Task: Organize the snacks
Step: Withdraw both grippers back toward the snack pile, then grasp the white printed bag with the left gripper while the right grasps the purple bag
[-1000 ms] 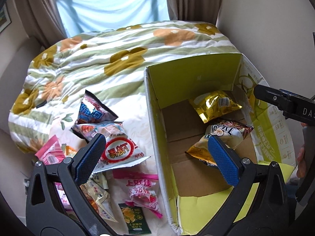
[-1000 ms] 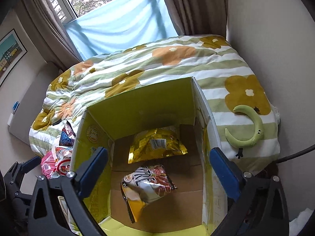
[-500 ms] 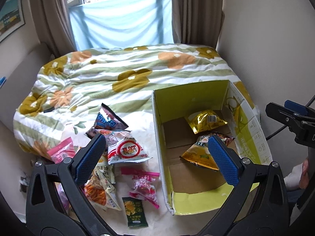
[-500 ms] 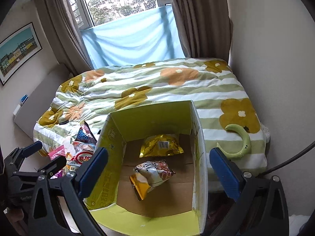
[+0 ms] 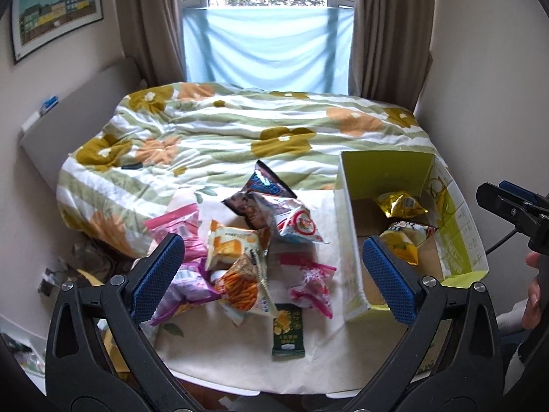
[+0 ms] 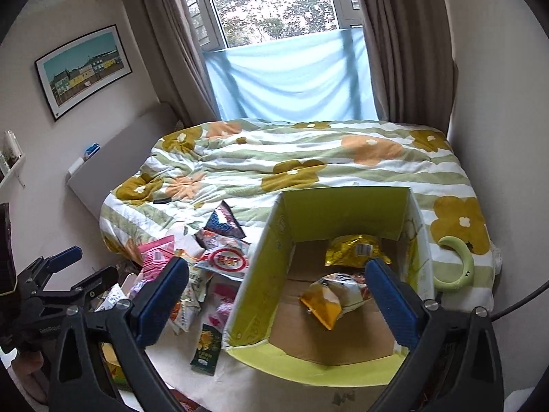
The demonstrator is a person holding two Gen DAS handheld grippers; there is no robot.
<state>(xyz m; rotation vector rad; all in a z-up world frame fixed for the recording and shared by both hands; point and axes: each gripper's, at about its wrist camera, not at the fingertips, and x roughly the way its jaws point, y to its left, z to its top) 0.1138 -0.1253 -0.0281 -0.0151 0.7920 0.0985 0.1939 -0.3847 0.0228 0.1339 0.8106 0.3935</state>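
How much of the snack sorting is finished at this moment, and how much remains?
Done: two packets lie in the box, a gold bag and a yellow bag. In hand: nothing; the left gripper and right gripper are both open and empty. Left: the pile beside the box, including a dark green packet, so most of the job remains.

1. The red-ringed snack packet carries large red characters inside its circle, too blurred to read.
2. The dark green sachet bears pale print, illegible.
3. The left gripper's body shows small white lettering, unclear.
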